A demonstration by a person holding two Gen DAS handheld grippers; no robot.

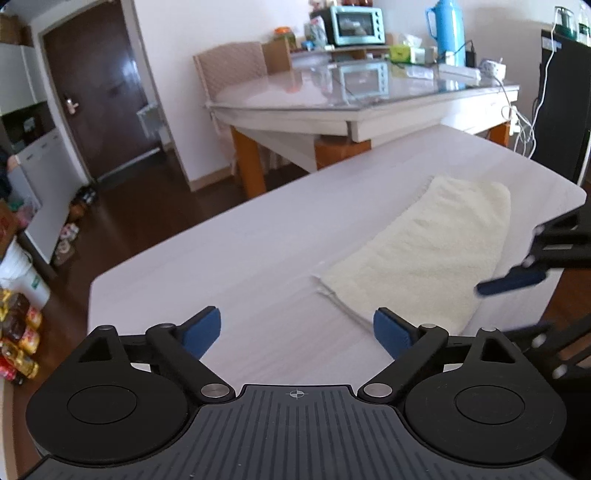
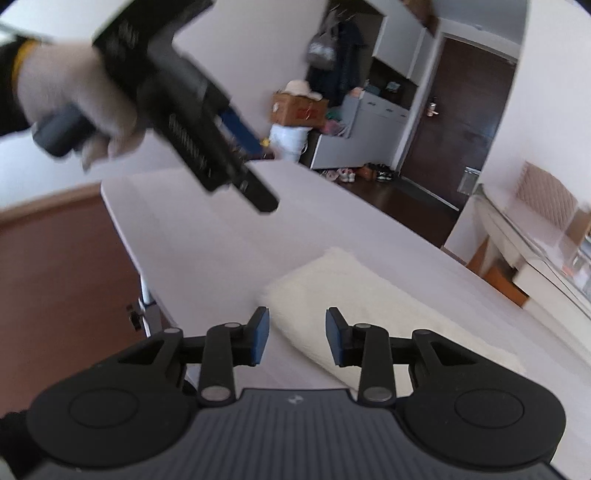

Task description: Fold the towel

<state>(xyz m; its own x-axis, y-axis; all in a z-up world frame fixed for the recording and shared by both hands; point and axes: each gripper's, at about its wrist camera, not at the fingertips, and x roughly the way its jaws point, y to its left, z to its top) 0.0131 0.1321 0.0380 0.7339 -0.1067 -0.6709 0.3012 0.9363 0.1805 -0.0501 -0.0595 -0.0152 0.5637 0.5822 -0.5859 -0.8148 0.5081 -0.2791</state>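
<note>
A cream towel [image 1: 436, 251] lies folded into a long strip on the white table [image 1: 229, 254]. My left gripper [image 1: 297, 325] stands wide open above the bare tabletop, just left of the towel's near end, with nothing between its fingers. My right gripper [image 2: 297, 332] hovers over the towel's [image 2: 369, 314] other end, jaws partly apart, pads clear of the cloth. In the left wrist view the right gripper's blue fingers [image 1: 513, 280] show blurred at the towel's right side. A gloved hand [image 2: 66, 92] holds the left gripper [image 2: 255, 192] high over the table [image 2: 192, 229].
Behind the white table stands a glass-topped table [image 1: 369, 96] with a teal oven [image 1: 356, 24], a blue flask [image 1: 448, 29] and cables. A chair [image 1: 232, 70], a dark door [image 1: 99, 85] and a black cabinet [image 1: 561, 107] surround it. Bags and shoes lie on the floor [image 1: 22, 332].
</note>
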